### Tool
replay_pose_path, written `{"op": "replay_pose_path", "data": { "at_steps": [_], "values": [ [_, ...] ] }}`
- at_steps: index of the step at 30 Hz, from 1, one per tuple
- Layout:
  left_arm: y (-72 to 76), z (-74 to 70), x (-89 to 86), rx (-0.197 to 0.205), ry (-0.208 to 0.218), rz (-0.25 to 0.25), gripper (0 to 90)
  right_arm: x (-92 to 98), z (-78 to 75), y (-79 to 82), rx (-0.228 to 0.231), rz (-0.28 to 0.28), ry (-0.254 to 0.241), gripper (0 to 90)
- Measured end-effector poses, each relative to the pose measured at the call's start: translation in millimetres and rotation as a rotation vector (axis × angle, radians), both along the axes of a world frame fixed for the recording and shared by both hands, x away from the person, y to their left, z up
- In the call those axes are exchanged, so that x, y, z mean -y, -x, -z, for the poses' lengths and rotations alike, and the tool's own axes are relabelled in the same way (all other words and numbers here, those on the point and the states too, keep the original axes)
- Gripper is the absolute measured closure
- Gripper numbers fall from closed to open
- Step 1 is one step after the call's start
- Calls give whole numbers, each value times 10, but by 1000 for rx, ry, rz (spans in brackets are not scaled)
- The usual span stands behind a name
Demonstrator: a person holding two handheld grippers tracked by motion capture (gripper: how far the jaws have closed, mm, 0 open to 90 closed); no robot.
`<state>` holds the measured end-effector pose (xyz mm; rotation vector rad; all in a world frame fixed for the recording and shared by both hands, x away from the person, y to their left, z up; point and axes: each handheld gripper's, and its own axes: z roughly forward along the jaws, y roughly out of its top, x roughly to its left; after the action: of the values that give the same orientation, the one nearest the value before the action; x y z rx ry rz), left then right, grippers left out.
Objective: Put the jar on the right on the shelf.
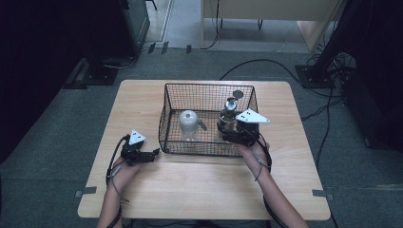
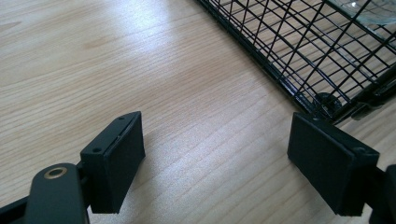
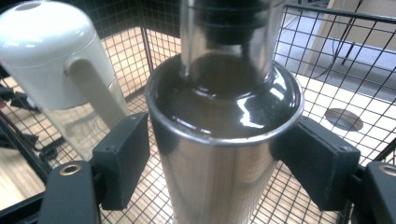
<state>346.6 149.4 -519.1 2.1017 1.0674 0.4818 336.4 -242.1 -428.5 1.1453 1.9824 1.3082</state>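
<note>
Desk (image 1: 199, 190) first: one light wooden top, and on it one black wire basket (image 1: 167, 118) sitting roughly mid-desk. Inside the basket I count two containers. One is a white-topped bottle with a clear body (image 1: 188, 124) on the left side, the other a shiny steel flask (image 1: 228, 119) on the right side, both upright and a bit apart. One small round disc (image 1: 237, 94) lies beyond the basket's far right corner, past the mesh.

Two forearms come in from the bottom edge. Left tongs (image 1: 156, 153) rest low on the desk just outside the basket's near left corner, pointing right towards it, spread wide with only bare wood between the pads (image 2: 116, 163). Right tongs (image 3: 219, 165) reach over the basket's near wall with the flask standing between the pads (image 3: 122, 156); each pad sits right beside the metal, but whether they press on it I honestly can't tell.
</note>
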Motion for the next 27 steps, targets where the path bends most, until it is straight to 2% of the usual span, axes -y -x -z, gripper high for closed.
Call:
{"op": "replay_pose_path", "data": {
  "at_steps": [4,8,12,15,21,25,27],
  "values": [
    [0,0,0,0,0,0,188,17,-45,37,6,3,26,242],
    [0,0,0,0,0,0,188,54,-77,54,-28,-27,29,242],
    [0,0,0,0,0,0,188,72,-86,95,-10,-40,36,242],
    [0,0,0,0,0,0,188,87,-95,109,-27,-53,32,242],
    [0,0,0,0,0,0,188,113,-116,150,-53,-76,55,242],
    [0,0,0,0,0,0,188,120,-139,189,-59,-70,88,243],
    [0,0,0,0,0,0,188,133,-160,209,-67,-64,88,243]
  ]
}}
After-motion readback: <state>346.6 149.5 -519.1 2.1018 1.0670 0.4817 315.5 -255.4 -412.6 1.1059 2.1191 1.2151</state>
